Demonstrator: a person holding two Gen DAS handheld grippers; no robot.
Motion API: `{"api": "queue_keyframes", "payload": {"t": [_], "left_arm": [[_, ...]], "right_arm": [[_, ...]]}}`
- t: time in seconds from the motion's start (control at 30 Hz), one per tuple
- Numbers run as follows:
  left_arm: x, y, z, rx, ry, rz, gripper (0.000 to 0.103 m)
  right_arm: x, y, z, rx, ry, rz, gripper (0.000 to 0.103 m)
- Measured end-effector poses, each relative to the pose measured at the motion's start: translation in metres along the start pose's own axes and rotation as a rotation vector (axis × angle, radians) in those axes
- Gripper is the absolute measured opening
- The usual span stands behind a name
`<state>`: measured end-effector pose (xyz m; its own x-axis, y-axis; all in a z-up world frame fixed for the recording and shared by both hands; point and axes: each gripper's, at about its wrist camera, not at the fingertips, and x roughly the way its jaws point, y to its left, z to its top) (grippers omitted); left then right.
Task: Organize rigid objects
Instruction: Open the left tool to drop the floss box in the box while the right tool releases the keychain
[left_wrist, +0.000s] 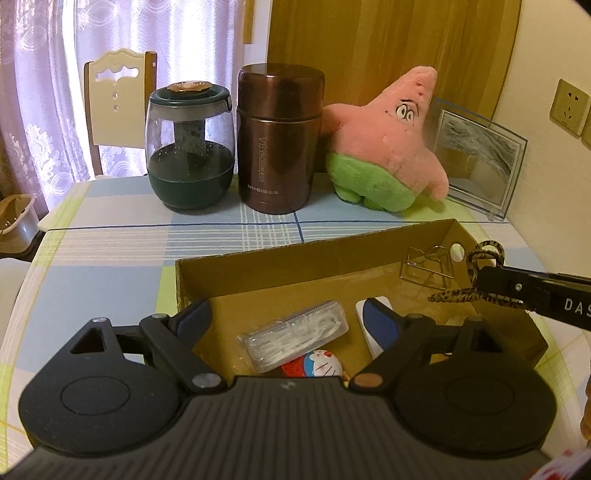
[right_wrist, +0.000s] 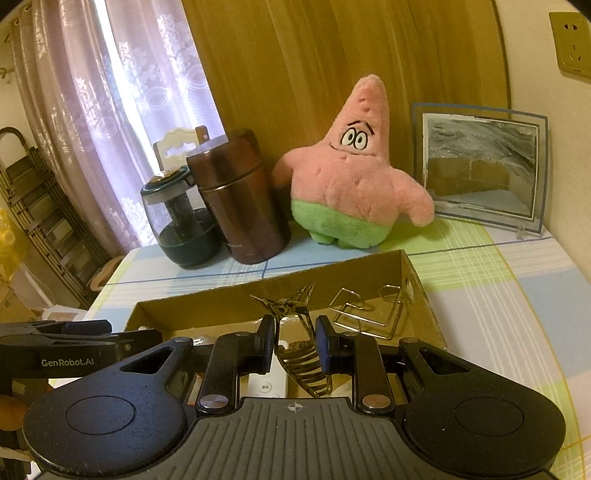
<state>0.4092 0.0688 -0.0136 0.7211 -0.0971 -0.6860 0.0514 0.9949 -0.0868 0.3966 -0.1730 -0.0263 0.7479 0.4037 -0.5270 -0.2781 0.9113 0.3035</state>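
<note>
A brown cardboard box (left_wrist: 258, 269) lies on the checked tablecloth. In it are a clear case of floss picks (left_wrist: 295, 338), a Doraemon item (left_wrist: 321, 363), a white and blue object (left_wrist: 373, 325) and a wire clip (left_wrist: 428, 266). My left gripper (left_wrist: 288, 317) is open over the box, empty. My right gripper (right_wrist: 293, 339) is shut on a tortoiseshell hair claw (right_wrist: 295, 343) above the box (right_wrist: 417, 291); the claw also shows in the left wrist view (left_wrist: 469, 291). The wire clip (right_wrist: 365, 314) lies just right of it.
Behind the box stand a green-lidded jar (left_wrist: 190, 147), a brown vacuum flask (left_wrist: 279, 140), a Patrick plush (left_wrist: 388, 144) and a glass picture frame (left_wrist: 476, 162). A chair (left_wrist: 118, 99) stands beyond the table. The wall is at the right.
</note>
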Motion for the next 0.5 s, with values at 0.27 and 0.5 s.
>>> {"api": "queue_keyframes", "payload": {"t": [0.27, 0.5], "left_arm": [[-0.002, 0.003, -0.003, -0.009, -0.002, 0.007, 0.086], [-0.010, 0.004, -0.010, -0.012, -0.005, -0.001, 0.086]], "right_arm": [[0.002, 0.000, -0.001, 0.004, 0.002, -0.006, 0.020], [-0.004, -0.008, -0.005, 0.049, -0.016, -0.002, 0.048]]}}
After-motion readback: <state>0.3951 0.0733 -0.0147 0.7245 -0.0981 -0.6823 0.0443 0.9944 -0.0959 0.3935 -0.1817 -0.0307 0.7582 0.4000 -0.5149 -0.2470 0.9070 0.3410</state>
